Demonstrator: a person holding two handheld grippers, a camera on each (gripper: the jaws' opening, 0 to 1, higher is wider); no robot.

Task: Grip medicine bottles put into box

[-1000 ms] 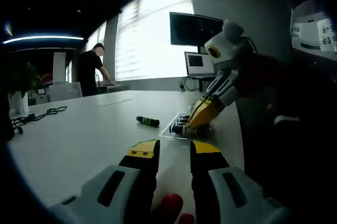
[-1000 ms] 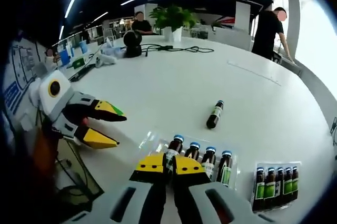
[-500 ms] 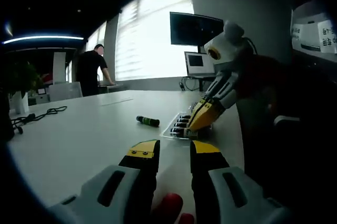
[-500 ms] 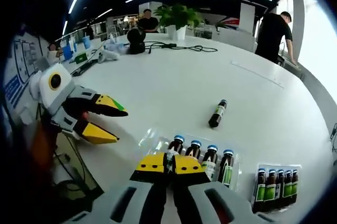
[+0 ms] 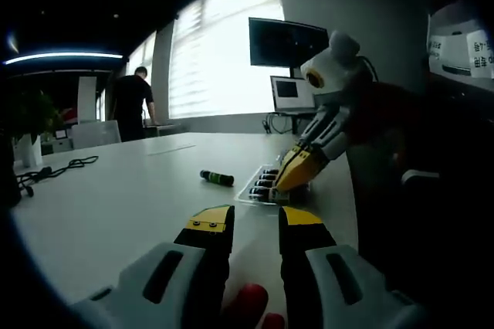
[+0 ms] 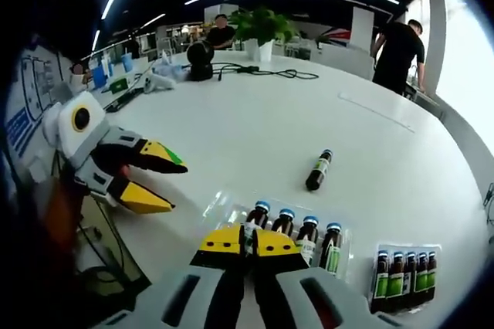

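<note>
1. risk first: right tool sits over the near end of the clear box, jaws drawn almost together with only a slit between the tips; whether a bottle is pinched there cannot be told, since the tips hide that end slot. a bottle seated crooked in its slot would likely ride up on the box wall or lean on its neighbour.
2. second risk: box looks thin, light and see-through, so pressing down off-centre could well skid or tip it across the smooth white worktop and unsettle the row inside.
3. third risk: stray bottle lies on its side at about 1 o'clock from the right tool, well apart from the box; round and free, so a clumsy pinch would probably set it rolling.
4. look of the task's things: small dark glass bottles with blue caps and green-and-white labels, standing side by side in the box, caps towards 12 o'clock; seen low and far in the left gripper view as a short dark row, stray one at 10 o'clock of it.
5. second full box at 3 o'clock, five bottles packed tight.
6. left tool held off the worktop edge, jaws moderately apart, nothing between them; appears at 9 o'clock in the right gripper view.
</note>
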